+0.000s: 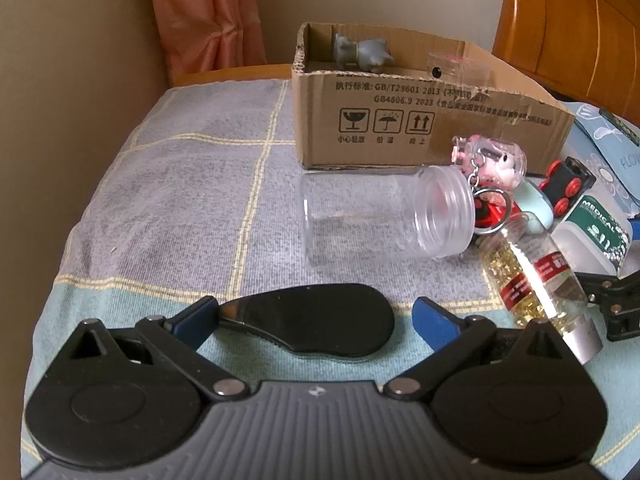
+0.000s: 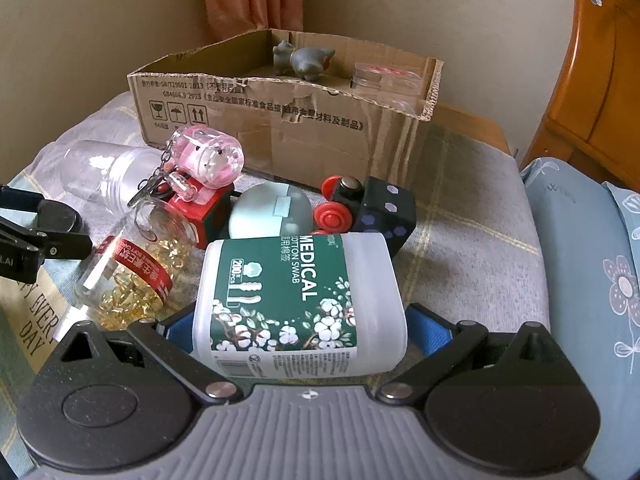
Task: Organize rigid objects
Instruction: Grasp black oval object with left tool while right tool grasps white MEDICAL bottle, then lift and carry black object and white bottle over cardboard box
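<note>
Between the spread blue fingers of the right hand-held gripper [image 2: 298, 332] lies the white cylindrical plastic cotton-swab tub with a green label [image 2: 298, 300], unpinched on the checked bedcover [image 2: 460, 248], long axis toward 12 o'clock, where the torn cardboard box [image 2: 280, 120] stands.

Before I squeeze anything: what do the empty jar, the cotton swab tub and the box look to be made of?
Empty jar: clear, glossy, thin-walled with a moulded screw thread, so probably plastic rather than glass. Cotton swab tub: milky translucent plastic under a printed green label. Box: brown corrugated cardboard, matte, with torn, fluted edges along its rim.
</note>
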Demonstrator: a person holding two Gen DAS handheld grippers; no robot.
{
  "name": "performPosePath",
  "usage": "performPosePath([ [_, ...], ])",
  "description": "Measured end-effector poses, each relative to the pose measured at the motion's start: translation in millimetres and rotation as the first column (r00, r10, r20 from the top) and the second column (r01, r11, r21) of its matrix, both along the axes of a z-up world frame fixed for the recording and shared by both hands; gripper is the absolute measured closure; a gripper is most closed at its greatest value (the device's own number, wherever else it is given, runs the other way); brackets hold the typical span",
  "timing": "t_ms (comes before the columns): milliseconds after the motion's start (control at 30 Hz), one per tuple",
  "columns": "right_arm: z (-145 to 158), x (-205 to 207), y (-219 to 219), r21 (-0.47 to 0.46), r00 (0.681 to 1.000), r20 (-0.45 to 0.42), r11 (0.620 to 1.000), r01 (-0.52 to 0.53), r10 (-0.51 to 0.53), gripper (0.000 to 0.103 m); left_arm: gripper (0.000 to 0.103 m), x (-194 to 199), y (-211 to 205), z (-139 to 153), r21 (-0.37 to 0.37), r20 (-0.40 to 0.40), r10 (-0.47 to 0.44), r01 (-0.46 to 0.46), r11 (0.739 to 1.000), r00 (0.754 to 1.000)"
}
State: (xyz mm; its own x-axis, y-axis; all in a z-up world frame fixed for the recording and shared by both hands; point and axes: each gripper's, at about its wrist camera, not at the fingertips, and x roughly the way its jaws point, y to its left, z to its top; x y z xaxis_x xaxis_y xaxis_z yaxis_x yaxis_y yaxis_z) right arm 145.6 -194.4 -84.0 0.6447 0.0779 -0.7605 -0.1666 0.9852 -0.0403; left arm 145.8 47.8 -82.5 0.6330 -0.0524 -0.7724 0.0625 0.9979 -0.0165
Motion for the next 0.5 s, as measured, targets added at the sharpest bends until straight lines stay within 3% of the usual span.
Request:
performPosePath([
  [200,2.5,1.7,-1.5,0.019,1.0,-0.026,1.0,-0.016,0.017,0.004,0.003,-0.9,1.4,0.1,-0.004,0.007,0.0,0.0,1.0,1.0],
  [333,6.1,2.8,-0.6,0.026,0.999,-0.035,0.999,-0.021,0.021,0.016,0.007,-0.6,1.7,0.6,-0.004,0.011,0.004,-0.004,1.0,1.0],
  [500,7.5,1.7,3.8,0.002,0.999,-0.041,0.999,-0.032,0.032,0.016,0.013,-1.0,2.7,2.4,-0.004,0.017,-0.005,0.005,1.0,1.0],
])
